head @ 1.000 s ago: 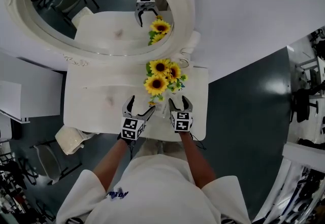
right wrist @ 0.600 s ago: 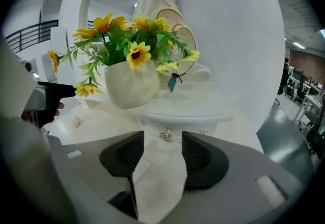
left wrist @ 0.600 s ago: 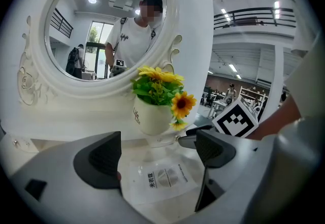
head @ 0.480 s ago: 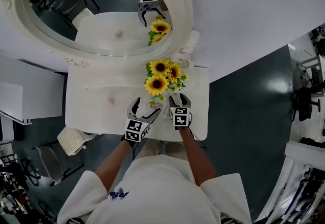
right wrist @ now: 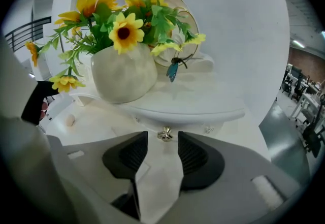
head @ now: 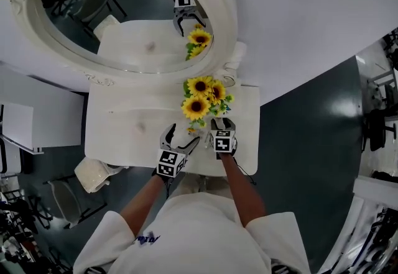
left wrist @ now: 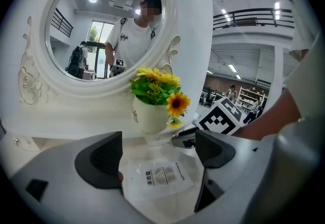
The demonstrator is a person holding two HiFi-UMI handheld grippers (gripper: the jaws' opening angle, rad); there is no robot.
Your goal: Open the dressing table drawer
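Observation:
The white dressing table (head: 124, 123) stands under an oval mirror (head: 74, 36). Its drawer front (right wrist: 165, 177) carries a small metal knob (right wrist: 164, 134) just below the tabletop's edge. My right gripper (right wrist: 163, 142) points down at that knob. Its jaws are closing, with the knob between their tips and a gap still showing on each side. In the head view the right gripper (head: 222, 125) sits at the table's front edge. My left gripper (head: 181, 141) hovers open over the tabletop beside it, above a clear sachet (left wrist: 160, 177).
A white vase of sunflowers (head: 202, 97) stands on the tabletop just behind both grippers, with a small blue ornament (right wrist: 172, 69) by it. A cream stool (head: 93, 173) sits at the table's front left. Dark floor lies to the right.
The right gripper's jaws have narrowed and it has sunk a little toward the table's front edge. The left gripper has hardly moved.

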